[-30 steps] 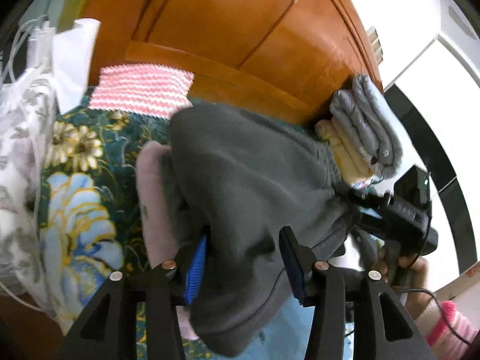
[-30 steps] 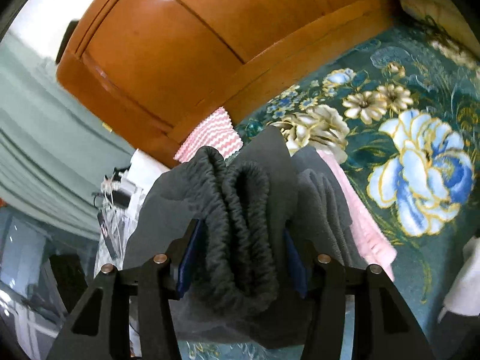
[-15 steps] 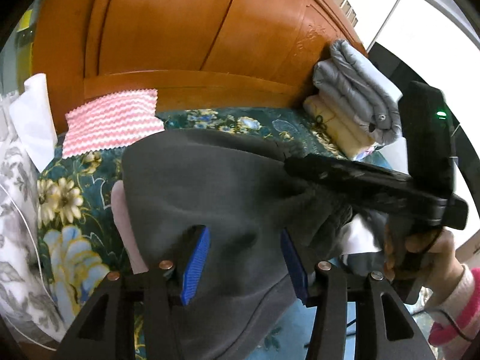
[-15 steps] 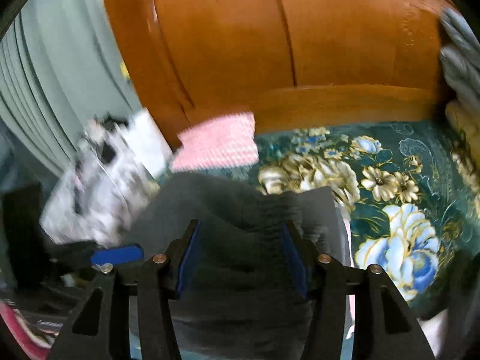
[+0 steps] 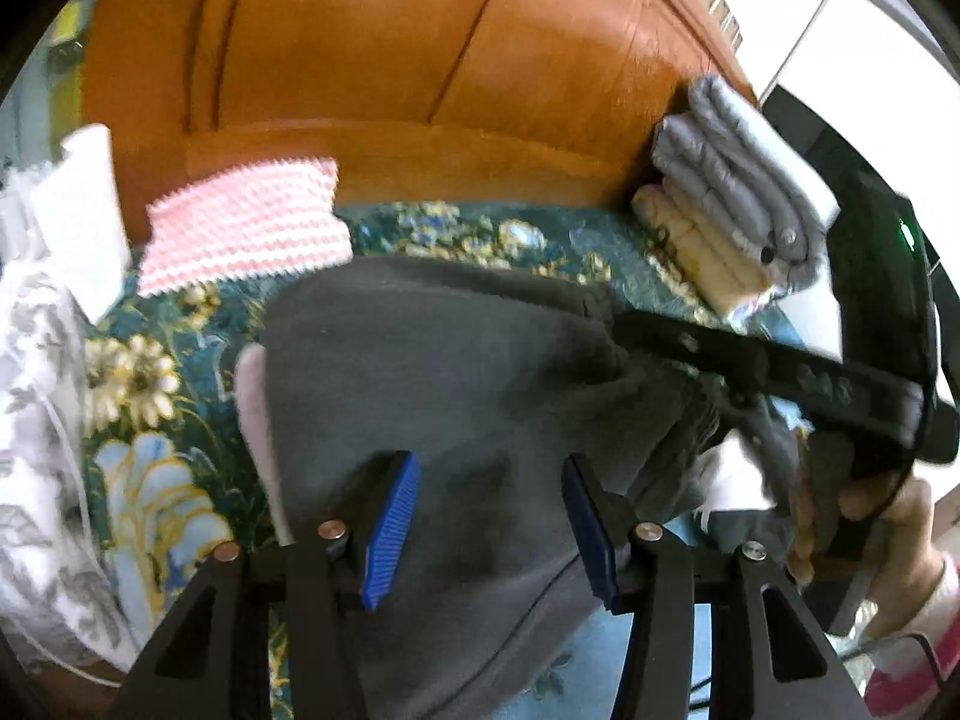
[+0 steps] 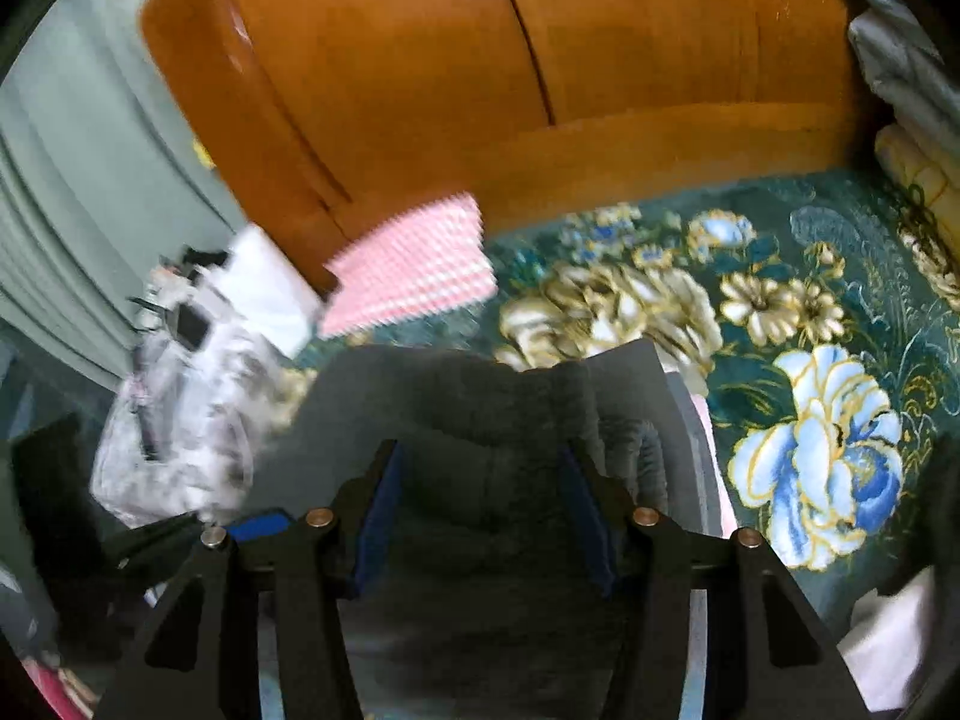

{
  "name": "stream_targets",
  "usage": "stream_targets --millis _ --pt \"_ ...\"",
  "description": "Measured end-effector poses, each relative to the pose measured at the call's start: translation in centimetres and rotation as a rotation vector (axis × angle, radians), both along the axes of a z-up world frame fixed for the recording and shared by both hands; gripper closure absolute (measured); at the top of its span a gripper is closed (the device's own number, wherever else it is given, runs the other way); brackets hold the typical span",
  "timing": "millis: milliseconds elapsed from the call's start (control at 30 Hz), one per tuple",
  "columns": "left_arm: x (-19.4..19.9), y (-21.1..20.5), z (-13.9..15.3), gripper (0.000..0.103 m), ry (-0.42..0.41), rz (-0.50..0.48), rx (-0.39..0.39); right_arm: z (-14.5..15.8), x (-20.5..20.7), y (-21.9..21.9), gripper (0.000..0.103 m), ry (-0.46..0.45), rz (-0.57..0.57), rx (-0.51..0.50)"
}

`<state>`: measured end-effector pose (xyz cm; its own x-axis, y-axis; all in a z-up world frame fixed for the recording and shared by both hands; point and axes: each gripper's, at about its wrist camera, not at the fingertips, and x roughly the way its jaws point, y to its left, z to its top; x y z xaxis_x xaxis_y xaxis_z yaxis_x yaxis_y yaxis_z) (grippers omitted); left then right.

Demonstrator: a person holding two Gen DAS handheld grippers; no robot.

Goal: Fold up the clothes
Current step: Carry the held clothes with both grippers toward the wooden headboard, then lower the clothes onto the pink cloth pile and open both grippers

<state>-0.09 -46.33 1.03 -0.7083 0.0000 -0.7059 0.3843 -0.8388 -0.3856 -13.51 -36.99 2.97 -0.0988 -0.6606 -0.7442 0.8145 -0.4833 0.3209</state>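
Through my left wrist camera, my left tongs [image 5: 486,516] stand spread, the blue pads [image 5: 390,525] apart with the dark grey garment [image 5: 444,372] lying under and between them; neither pad presses the cloth. The garment is draped over the bed's floral cover [image 5: 150,420], with a pale pink piece [image 5: 258,414] showing from beneath its left edge. My right tongs [image 5: 624,330] reach in from the right, their tips at the garment's far right corner, gripped by my right hand [image 5: 864,516]; from here I cannot tell whether they pinch the cloth. A pink-and-white zigzag cloth [image 5: 246,228] lies by the wooden headboard [image 5: 420,60], and a folded stack of grey and yellow quilted clothes [image 5: 738,204] sits at the right against it.

Through my right wrist camera, my right tongs [image 6: 480,510] are spread wide too, and the bunched ribbed edge of the grey garment [image 6: 498,420] sits in the gap without filling it. The floral cover [image 6: 810,420] spreads to the right, the zigzag cloth [image 6: 414,264] lies near the headboard [image 6: 510,60], and a grey-white patterned fabric [image 6: 180,408] is heaped at the left, blurred.
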Motion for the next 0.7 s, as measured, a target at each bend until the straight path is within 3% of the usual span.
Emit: stream_targets --millis 100,200,333,500,633,700 --pt "0.7 0.4 0.0 0.049 0.02 0.003 0.02 0.6 1.4 2.1 0.049 0.015 -0.01 -0.024" --pt "0.0 0.6 -1.8 0.049 -0.041 0.0 0.033 -0.9 1.8 2.4 0.049 0.015 -0.013 0.025" --pt "-0.2 0.2 -2.7 0.049 -0.035 0.02 0.063 -3.0 1.2 2.2 0.048 -0.04 -0.057 0.046" --pt "-0.5 0.5 -2.7 0.049 -0.037 0.037 0.067 -4.4 0.9 1.5 0.048 -0.018 -0.064 0.091" --pt "0.5 1.3 -1.8 0.049 -0.006 0.05 0.068 -3.1 1.3 2.7 0.048 -0.024 -0.094 0.047" --pt "1.2 1.7 -1.2 0.049 0.019 0.057 0.076 -1.9 2.2 3.9 0.049 0.019 -0.105 0.001"
